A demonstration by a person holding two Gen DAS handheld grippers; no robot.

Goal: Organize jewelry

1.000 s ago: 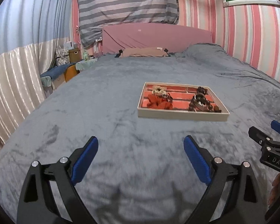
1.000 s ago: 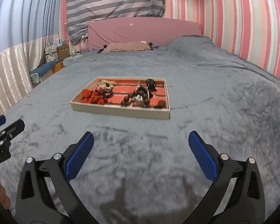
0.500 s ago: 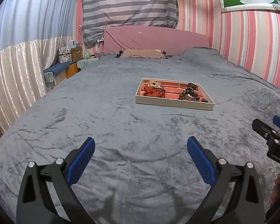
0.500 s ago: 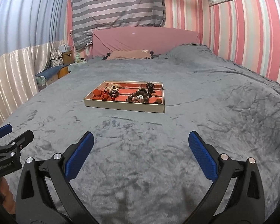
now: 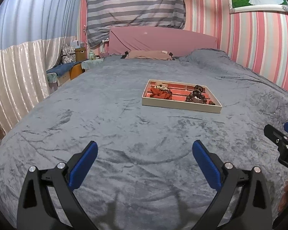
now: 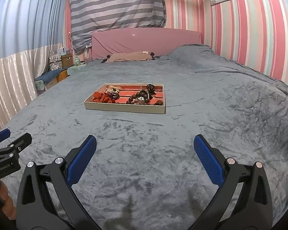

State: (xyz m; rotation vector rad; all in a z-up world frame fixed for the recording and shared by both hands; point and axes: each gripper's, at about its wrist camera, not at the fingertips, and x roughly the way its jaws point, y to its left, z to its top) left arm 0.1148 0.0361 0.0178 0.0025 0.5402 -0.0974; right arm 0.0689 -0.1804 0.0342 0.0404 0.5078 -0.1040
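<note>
A shallow beige tray (image 5: 179, 106) with a red lining lies on the grey bedspread, ahead of both grippers; it also shows in the right wrist view (image 6: 124, 109). In it lie a red scrunchie (image 5: 160, 94), a pale scrunchie (image 5: 161, 86), a dark bead bracelet (image 5: 195, 96) and black hair ties (image 6: 151, 87). My left gripper (image 5: 145, 159) is open and empty, well short of the tray. My right gripper (image 6: 145, 153) is open and empty, also well short of it.
The grey bedspread (image 5: 115, 134) covers the whole bed. A pink headboard (image 5: 161, 39) and a tan pillow (image 5: 147, 54) are at the far end. Boxes and a bedside stand (image 5: 73, 57) are at the far left. The other gripper shows at each view's edge (image 6: 7, 153).
Both grippers have pulled back and up from the tray, which looks smaller and farther away. Both stay open and empty. The tray's contents have not moved.
</note>
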